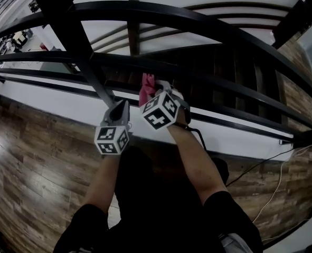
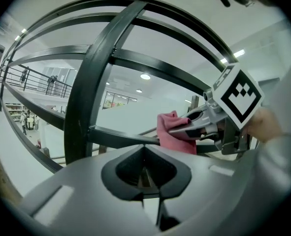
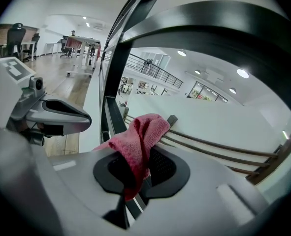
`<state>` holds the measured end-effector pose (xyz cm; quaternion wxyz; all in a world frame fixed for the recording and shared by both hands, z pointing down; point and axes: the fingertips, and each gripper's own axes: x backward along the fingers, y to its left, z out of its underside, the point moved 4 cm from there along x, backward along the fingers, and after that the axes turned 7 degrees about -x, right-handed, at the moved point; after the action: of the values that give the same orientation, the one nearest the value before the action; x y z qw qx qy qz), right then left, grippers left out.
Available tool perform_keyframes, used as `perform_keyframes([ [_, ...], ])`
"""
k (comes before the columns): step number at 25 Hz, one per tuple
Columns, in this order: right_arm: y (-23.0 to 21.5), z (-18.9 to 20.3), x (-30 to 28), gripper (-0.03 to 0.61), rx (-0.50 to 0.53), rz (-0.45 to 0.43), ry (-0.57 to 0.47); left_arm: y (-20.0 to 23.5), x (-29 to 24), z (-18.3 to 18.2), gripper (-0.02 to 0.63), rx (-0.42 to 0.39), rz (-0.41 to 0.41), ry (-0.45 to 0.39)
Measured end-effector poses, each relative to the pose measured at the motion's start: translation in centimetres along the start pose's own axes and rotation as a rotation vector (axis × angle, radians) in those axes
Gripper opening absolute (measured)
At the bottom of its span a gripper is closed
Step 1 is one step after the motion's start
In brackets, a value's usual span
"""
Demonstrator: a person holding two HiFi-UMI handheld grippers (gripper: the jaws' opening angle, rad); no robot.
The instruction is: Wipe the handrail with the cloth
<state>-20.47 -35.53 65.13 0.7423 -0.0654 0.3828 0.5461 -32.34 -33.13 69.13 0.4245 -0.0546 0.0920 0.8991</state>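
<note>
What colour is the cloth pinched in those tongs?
The cloth is pinkish red; it shows best in the right gripper view.

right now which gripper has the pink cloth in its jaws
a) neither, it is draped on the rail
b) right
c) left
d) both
B: in the right gripper view the pink cloth is pinched between the jaws of the right gripper, while the left gripper has its jaws together with nothing between them.
</note>
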Motion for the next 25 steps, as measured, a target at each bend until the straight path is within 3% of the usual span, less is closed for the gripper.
perform_keyframes([
  [18,-5.3,5.9,4.1,0.046,-0.036,0.009,0.051,-8.0,-2.9,-1.1,-0.002,-0.041,0.094,-0.063],
  [25,-7.3,8.4,6.0,0.046,-0.025,0.013,0.015,-11.5,-3.5,-0.8,-0.002,-0.042,0.096,-0.088],
])
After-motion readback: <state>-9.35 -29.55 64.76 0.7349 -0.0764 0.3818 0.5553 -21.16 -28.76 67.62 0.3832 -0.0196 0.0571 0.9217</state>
